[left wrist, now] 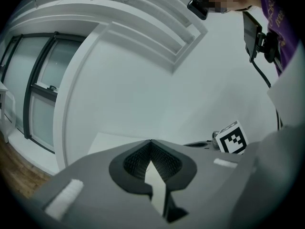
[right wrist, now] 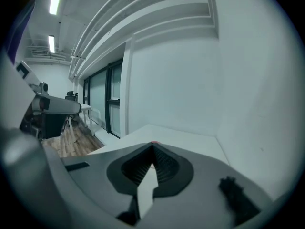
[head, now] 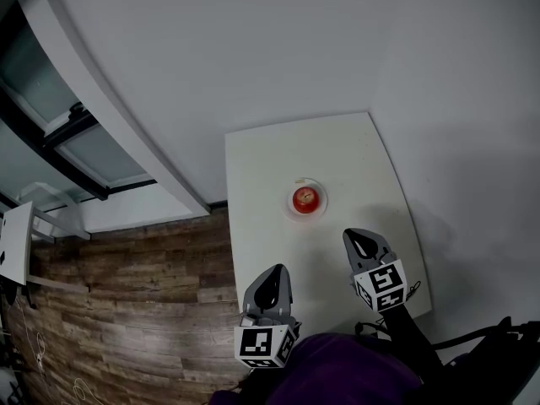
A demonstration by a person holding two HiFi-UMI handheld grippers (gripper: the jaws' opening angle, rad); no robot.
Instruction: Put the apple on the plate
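Note:
A red apple (head: 305, 198) sits on a small white plate (head: 289, 202) near the middle of the white table (head: 337, 150). My left gripper (head: 276, 270) hovers at the table's near left edge, shut and empty, well short of the plate. To the near right of the plate, my right gripper (head: 353, 234) is also shut with nothing in it. In the right gripper view the closed jaws (right wrist: 152, 146) fill the lower frame, and a sliver of the red apple (right wrist: 153, 142) peeks over their tips. In the left gripper view, my left gripper (left wrist: 150, 142) has its tips together, and the right gripper's marker cube (left wrist: 232, 138) shows at the right.
The table stands in a corner, with a white wall (head: 295, 49) behind it and to its right. Wooden floor (head: 126, 294) lies to the left, below tall windows (head: 51, 125). A desk and chair (right wrist: 52, 113) stand far off on the left. A purple sleeve (head: 346, 369) is at the bottom.

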